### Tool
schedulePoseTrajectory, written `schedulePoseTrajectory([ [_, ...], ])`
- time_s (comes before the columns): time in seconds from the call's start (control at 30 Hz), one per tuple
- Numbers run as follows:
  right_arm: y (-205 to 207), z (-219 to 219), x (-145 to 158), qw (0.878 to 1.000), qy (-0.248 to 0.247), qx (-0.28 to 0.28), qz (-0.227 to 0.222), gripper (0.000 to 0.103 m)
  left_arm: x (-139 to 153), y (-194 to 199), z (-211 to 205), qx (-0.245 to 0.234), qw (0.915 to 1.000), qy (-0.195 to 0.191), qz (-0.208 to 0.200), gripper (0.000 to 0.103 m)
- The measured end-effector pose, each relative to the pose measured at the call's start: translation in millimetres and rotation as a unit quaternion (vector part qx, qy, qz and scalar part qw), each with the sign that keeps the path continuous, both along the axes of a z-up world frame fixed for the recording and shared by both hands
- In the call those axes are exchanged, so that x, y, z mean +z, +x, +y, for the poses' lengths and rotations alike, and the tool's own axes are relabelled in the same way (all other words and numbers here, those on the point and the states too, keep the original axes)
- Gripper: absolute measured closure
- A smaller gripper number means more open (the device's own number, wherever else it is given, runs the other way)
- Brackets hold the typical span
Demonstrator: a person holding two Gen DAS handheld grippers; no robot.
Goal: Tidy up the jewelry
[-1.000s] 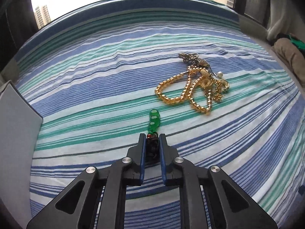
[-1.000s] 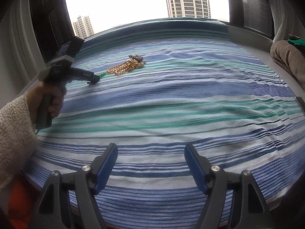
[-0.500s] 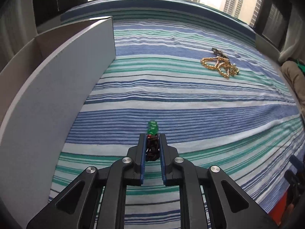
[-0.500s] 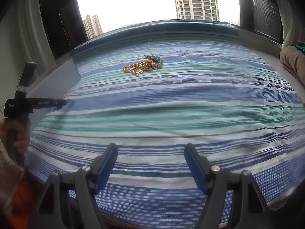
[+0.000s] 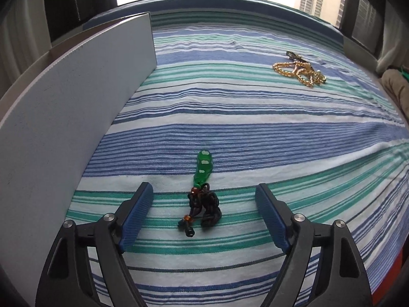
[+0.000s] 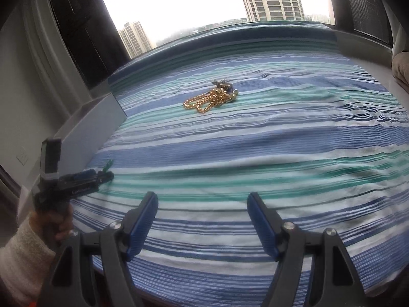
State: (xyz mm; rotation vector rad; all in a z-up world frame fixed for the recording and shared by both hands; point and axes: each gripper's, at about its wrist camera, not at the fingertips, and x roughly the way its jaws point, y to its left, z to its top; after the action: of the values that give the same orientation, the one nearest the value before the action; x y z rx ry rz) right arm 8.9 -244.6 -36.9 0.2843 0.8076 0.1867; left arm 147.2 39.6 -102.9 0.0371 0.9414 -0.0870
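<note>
The left gripper [image 5: 204, 199] had its fingers [image 5: 136, 216] spread wide, gripping nothing. Between them, low in the frame's centre, the green pendant [image 5: 204, 166] with its dark knotted cord [image 5: 205, 208] lay on the striped cloth [image 5: 255, 133], touching neither finger. A grey box [image 5: 64, 117] filled the left side. The gold jewelry pile [image 5: 300, 73] sat upper right, well apart. The right gripper [image 6: 203, 217] was likewise wide open and empty.

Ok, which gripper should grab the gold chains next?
Probably right. The right gripper is open, empty and faces the gold chains squarely. The left gripper straddles the green pendant, chains off to its side.
</note>
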Motion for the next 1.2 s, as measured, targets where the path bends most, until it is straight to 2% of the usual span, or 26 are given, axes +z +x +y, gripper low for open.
schedulePoseTrajectory([
  [0.2,115,-40,29,0.999,-0.025,-0.014,0.028,0.031,-1,1,1,0.009,1.0000,0.001,-0.002,0.009],
  [0.27,159,-39,26,0.998,-0.016,-0.005,0.056,0.064,-1,2,0,0.008,1.0000,0.001,-0.001,0.007],
  [0.37,221,-21,12,0.994,0.008,0.026,0.102,0.065,-1,1,0,0.007,1.0000,0.001,-0.002,0.007],
  [0.47,265,11,0,0.992,-0.049,0.042,0.111,0.065,-1,1,0,0.007,1.0000,0.001,-0.002,0.007],
  [0.63,306,32,-29,0.985,-0.093,0.031,0.140,0.065,-1,1,0,0.007,1.0000,0.000,-0.002,0.007],
  [0.67,308,31,-34,0.984,-0.093,0.025,0.147,0.070,-1,1,-1,0.007,1.0000,0.000,-0.002,0.007],
  [0.73,307,27,-35,0.985,-0.091,0.016,0.144,0.088,-1,1,-1,0.007,1.0000,0.000,-0.002,0.007],
  [0.77,303,24,-32,0.986,-0.089,0.014,0.138,0.090,-1,1,-1,0.007,1.0000,0.000,-0.002,0.007],
  [0.97,263,3,15,0.995,-0.048,0.015,0.088,0.090,-1,1,-1,0.007,1.0000,0.000,-0.002,0.007],
  [1.2,206,7,65,0.998,-0.023,0.040,0.037,0.090,-1,1,-1,0.007,1.0000,0.000,-0.002,0.007],
])
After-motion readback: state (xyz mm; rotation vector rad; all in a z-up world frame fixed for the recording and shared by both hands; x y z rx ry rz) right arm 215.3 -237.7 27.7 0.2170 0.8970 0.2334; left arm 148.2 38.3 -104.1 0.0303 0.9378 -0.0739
